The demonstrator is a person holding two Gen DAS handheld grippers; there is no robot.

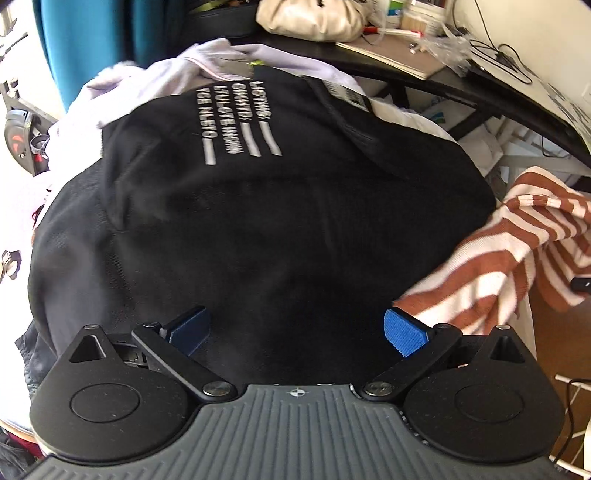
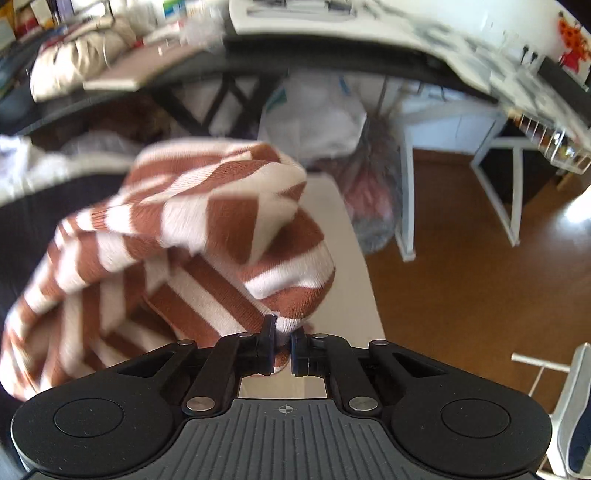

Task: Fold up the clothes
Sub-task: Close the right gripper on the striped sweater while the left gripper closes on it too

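A brown-and-white striped garment [image 2: 177,236] is bunched up, and my right gripper [image 2: 283,341] is shut on its edge, a fold of the knit pinched between the blue pads. The same striped garment [image 1: 517,251] shows at the right of the left wrist view, lying partly over a black garment [image 1: 258,229] with white lettering [image 1: 236,118]. My left gripper [image 1: 295,330] hangs over the black garment with its blue pads [image 1: 404,332] wide apart and nothing between them.
Pale lilac clothes [image 1: 155,74] lie behind the black garment. A dark desk [image 1: 424,79] with a cream bag [image 1: 310,18], papers and cables runs across the back. White chair legs [image 2: 406,199], a plastic bag [image 2: 317,114] and brown wooden floor [image 2: 461,288] are to the right.
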